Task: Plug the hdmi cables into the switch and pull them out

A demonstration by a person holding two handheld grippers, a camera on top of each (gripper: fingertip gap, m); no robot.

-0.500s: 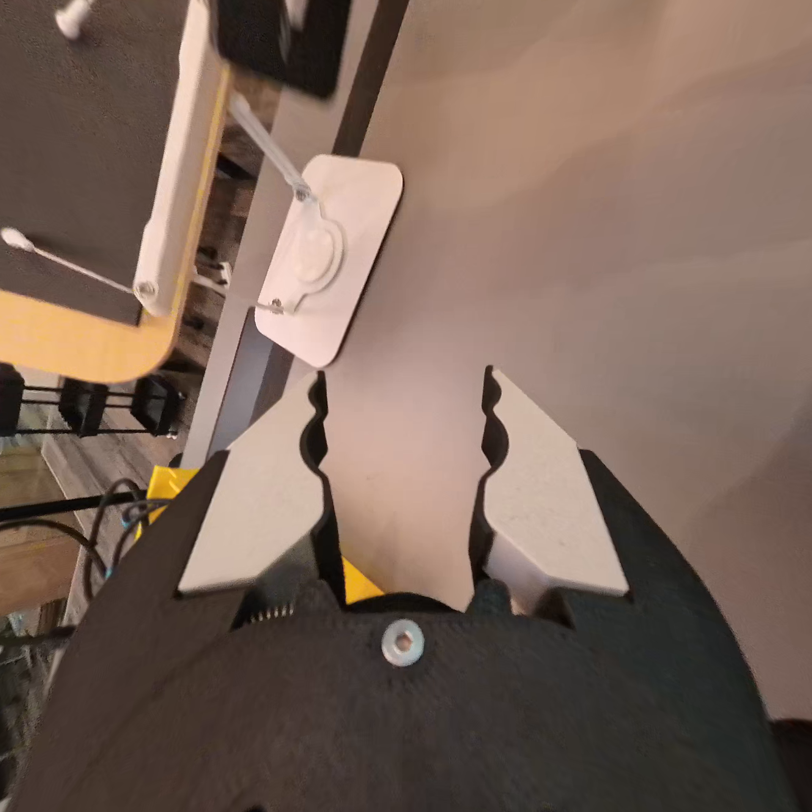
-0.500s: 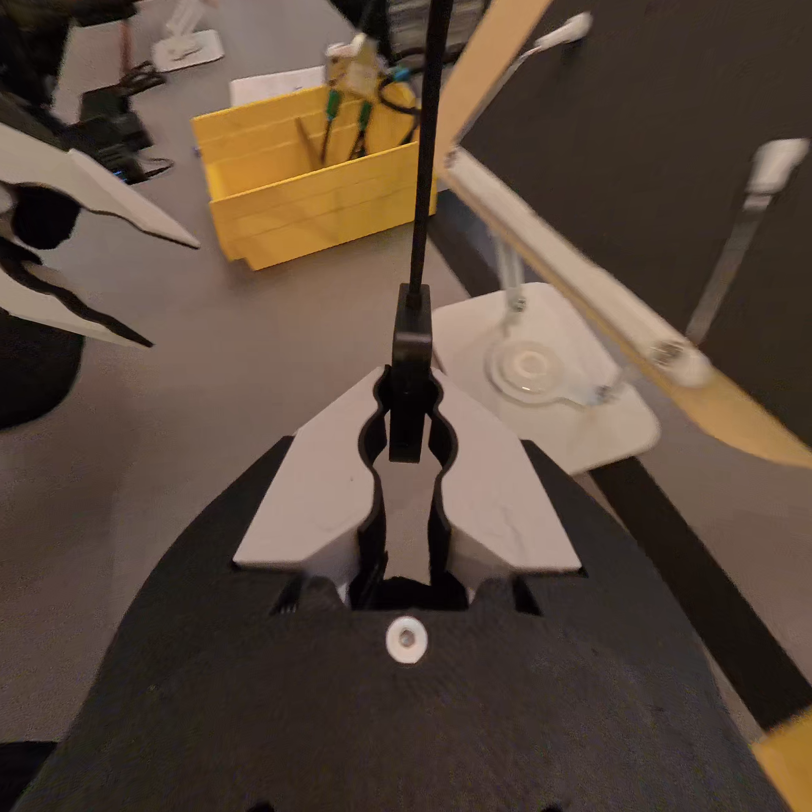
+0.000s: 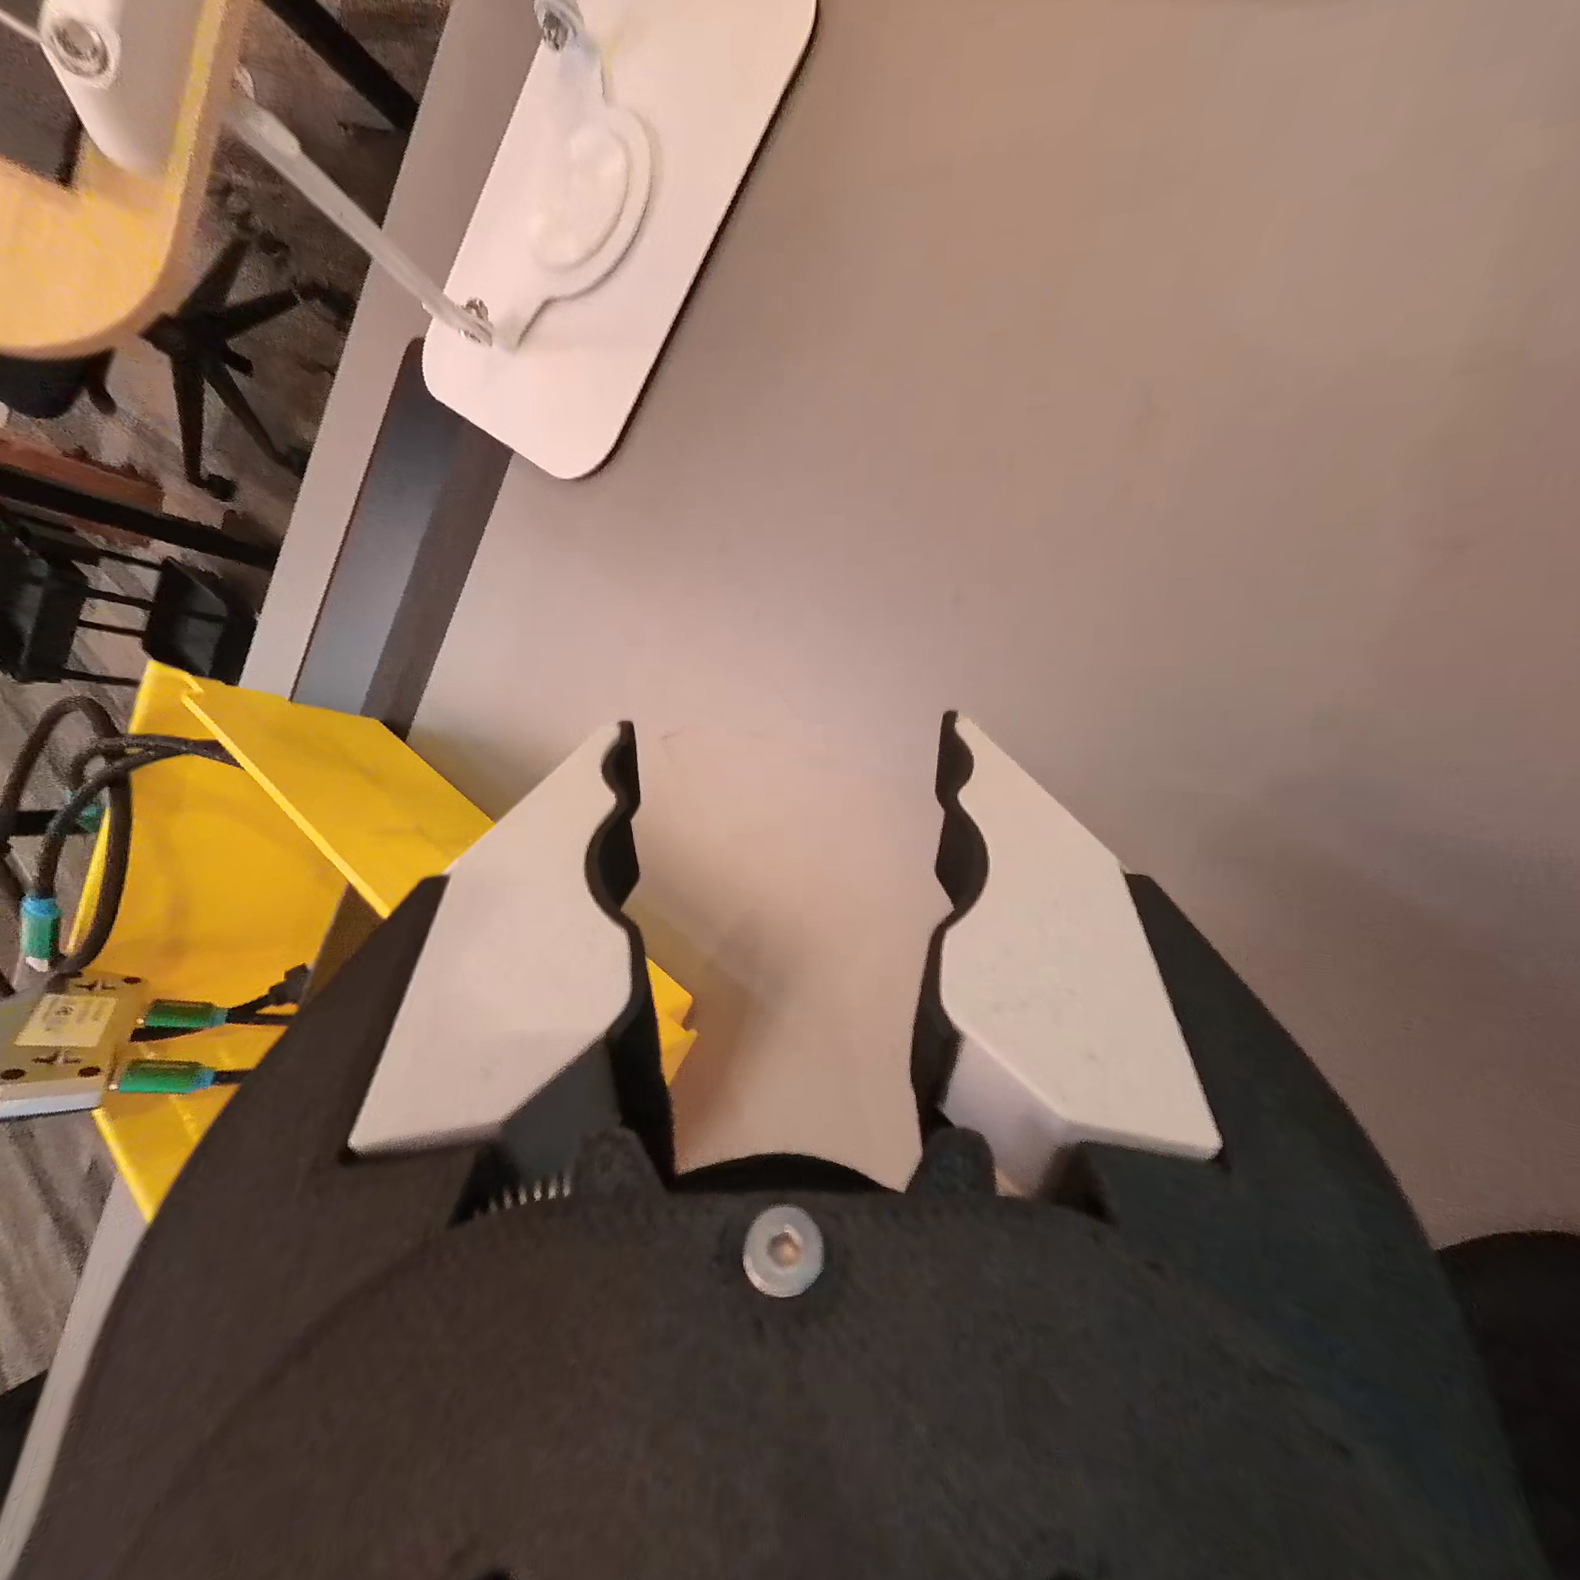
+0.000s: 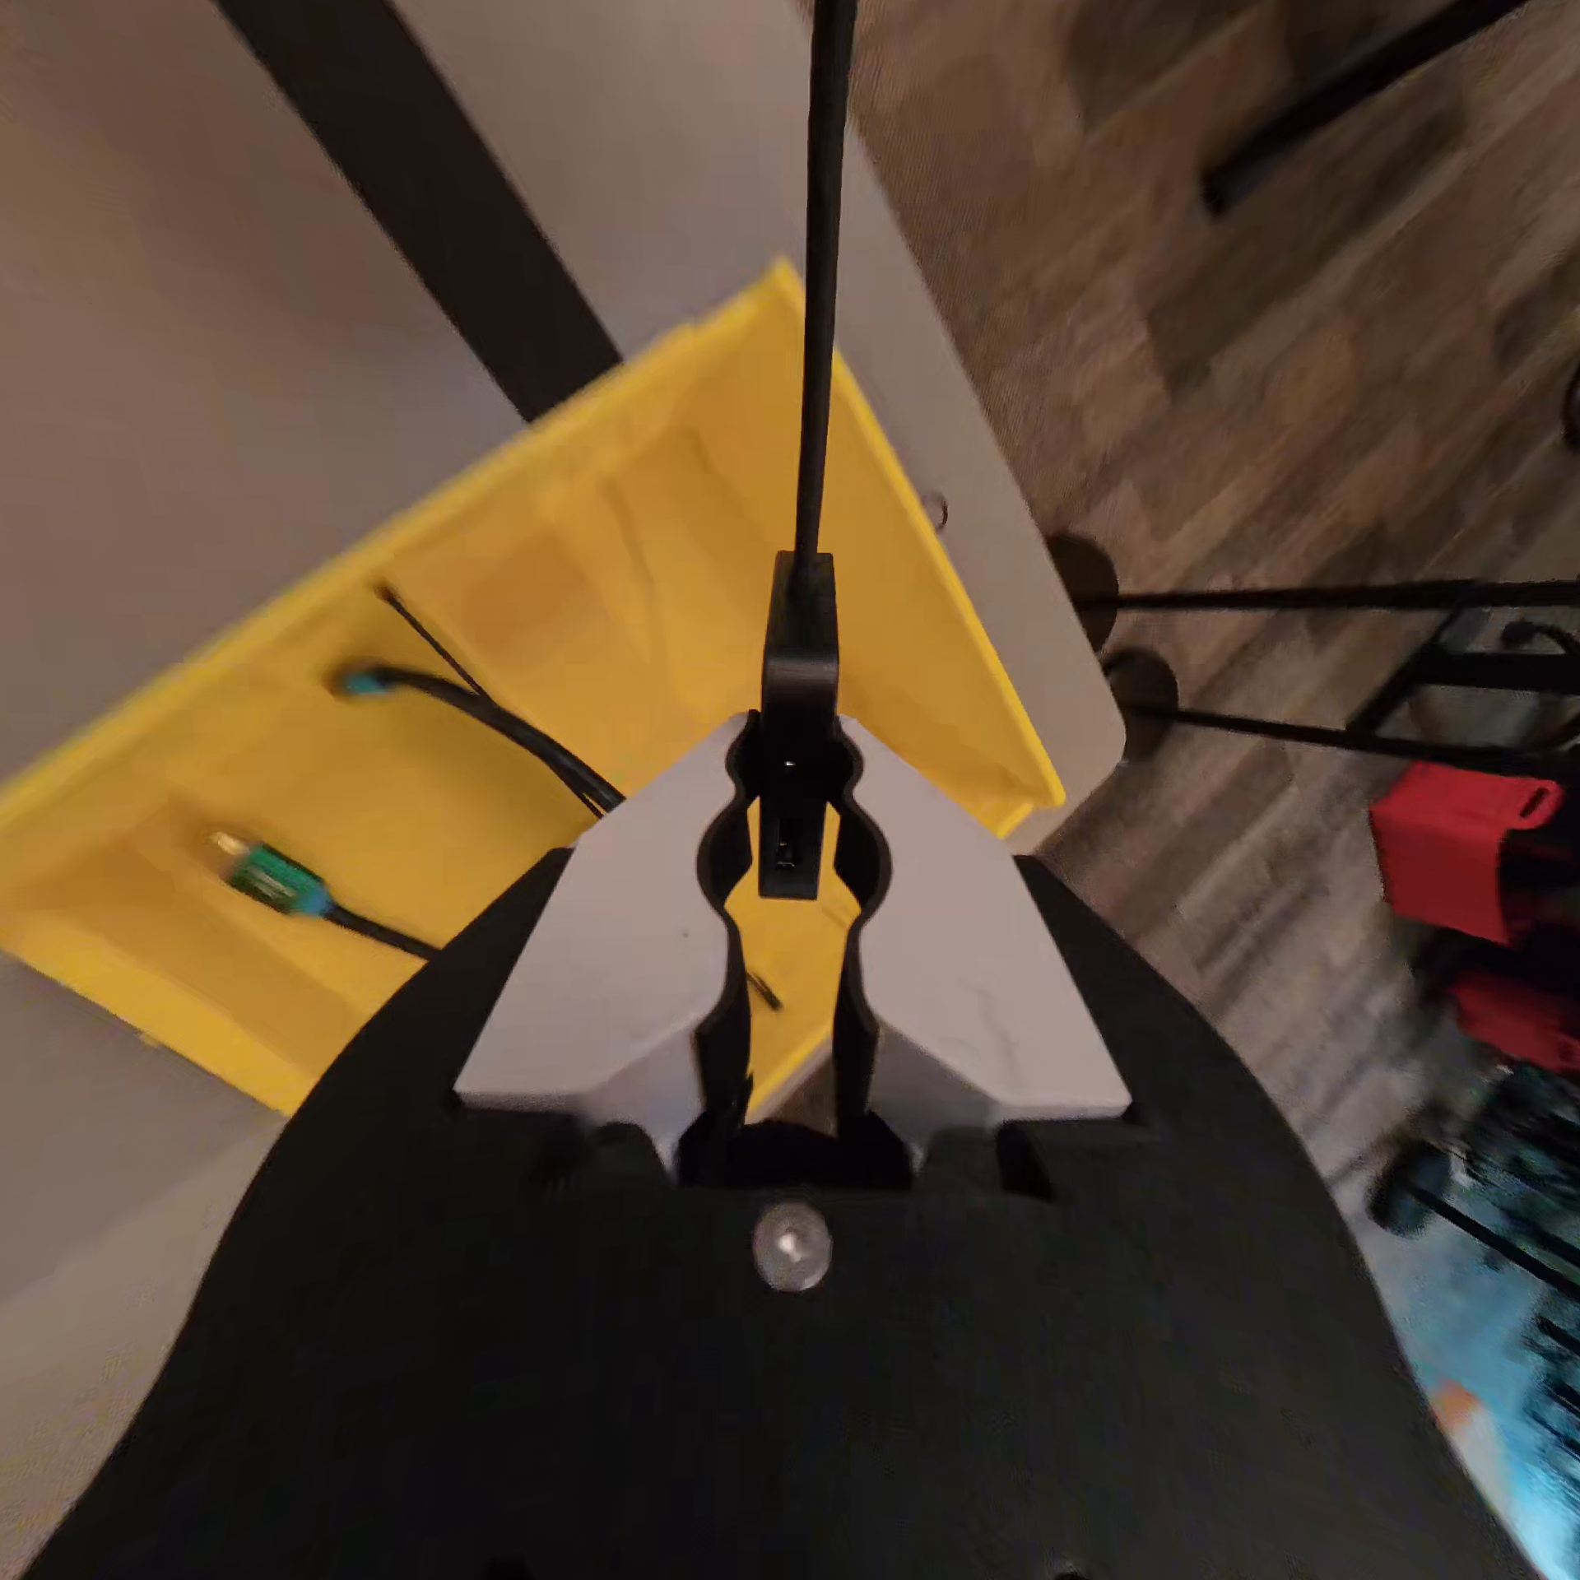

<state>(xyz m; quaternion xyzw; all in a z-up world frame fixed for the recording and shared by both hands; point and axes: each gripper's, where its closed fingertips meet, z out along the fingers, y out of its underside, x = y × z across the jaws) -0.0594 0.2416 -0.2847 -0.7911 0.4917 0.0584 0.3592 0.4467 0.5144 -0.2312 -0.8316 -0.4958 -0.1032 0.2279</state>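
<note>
My right gripper (image 4: pixel 793 735) is shut on a black HDMI plug (image 4: pixel 797 650); its black cable (image 4: pixel 822 282) runs straight up out of view. It hangs above a yellow bin (image 4: pixel 598 547) that holds a loose green-ended cable (image 4: pixel 272 874) and another black cable (image 4: pixel 479 710). My left gripper (image 3: pixel 787 744) is open and empty over the grey table (image 3: pixel 1111 513). In the left wrist view the same yellow bin (image 3: pixel 256 863) lies at lower left. A gold-coloured switch box (image 3: pixel 64 1039) with two green plugs (image 3: pixel 179 1017) in it sits there.
A white stand base (image 3: pixel 598 231) sits on the table beyond the left gripper, by the table edge. A wooden board (image 3: pixel 77 248) on a white bracket is at upper left. Wooden floor (image 4: pixel 1282 427), black stand legs and red objects (image 4: pixel 1470 855) lie past the table edge on the right. Tip to tip, the grippers are about 60 cm apart.
My right gripper has swung with the black plug from facing the stand base to above the yellow bin. My left gripper has pulled back, bringing the bin and switch box into its view.
</note>
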